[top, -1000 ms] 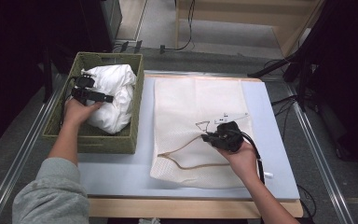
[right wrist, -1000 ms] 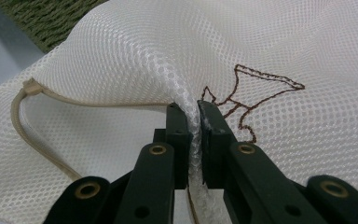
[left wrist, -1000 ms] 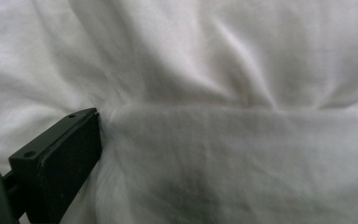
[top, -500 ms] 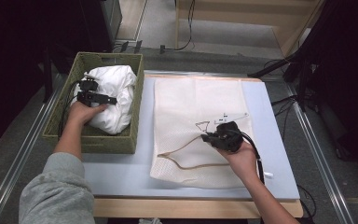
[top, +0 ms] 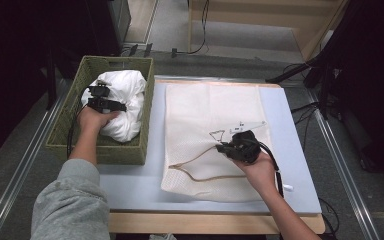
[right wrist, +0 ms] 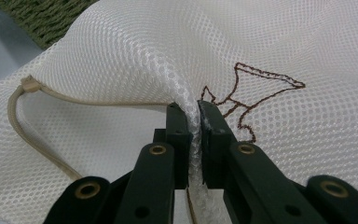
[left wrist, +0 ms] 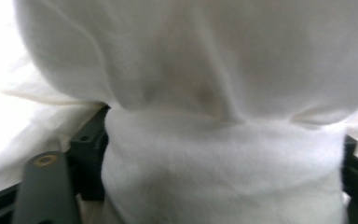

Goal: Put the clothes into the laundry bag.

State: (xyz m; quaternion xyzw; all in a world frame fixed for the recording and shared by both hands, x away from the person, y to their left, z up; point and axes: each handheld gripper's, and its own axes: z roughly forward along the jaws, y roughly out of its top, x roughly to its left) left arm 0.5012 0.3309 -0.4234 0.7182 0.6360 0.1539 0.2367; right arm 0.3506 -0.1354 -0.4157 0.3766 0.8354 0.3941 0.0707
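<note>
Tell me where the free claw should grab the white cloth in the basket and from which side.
Grip the bulging top fold of the white cloth, coming from above. It lies heaped in the woven basket, whose walls block the sides. The left claw already has a thick fold between its jaws; the right claw pinches the mesh bag.

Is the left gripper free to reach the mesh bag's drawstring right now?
Probably not: the left gripper is in the basket, clamped around white cloth, while the drawstring lies across the table.
</note>
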